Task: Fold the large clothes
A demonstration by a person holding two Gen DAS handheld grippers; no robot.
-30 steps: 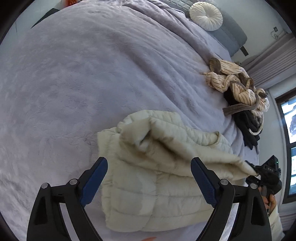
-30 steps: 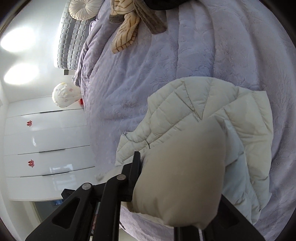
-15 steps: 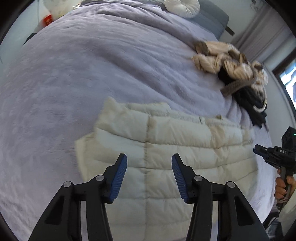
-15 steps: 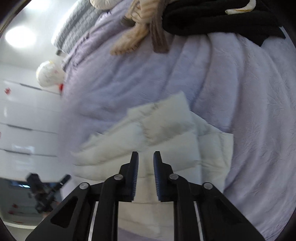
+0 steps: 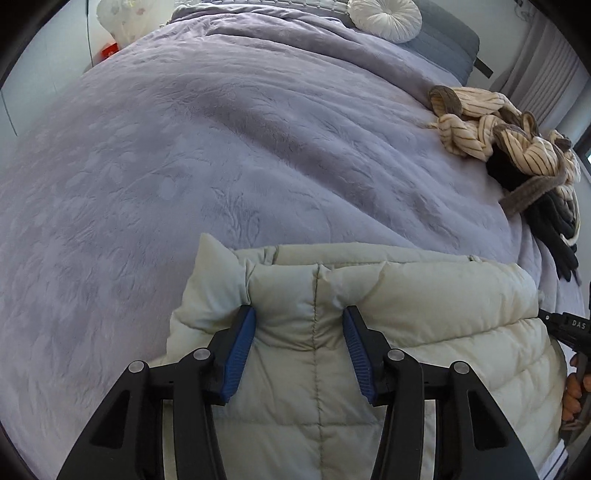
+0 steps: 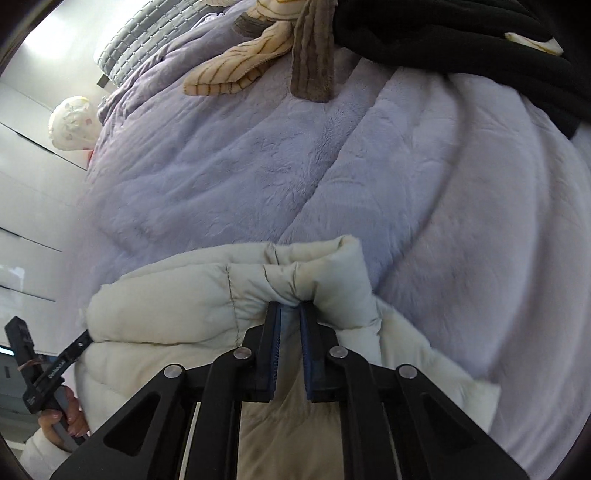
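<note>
Jacket flattened, clothes heap beyond

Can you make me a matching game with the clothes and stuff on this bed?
Things:
1. puffer jacket
2. round cushion
3. striped top
4. blanket

Descriptions:
A. lilac and fuzzy, spread over the bed
B. cream with thin dark lines, bunched up beside black clothes
C. white, far off at the head of the bed
D. pale and quilted, pinched by both grippers

Pairs: 1-D, 2-C, 3-B, 4-A
</note>
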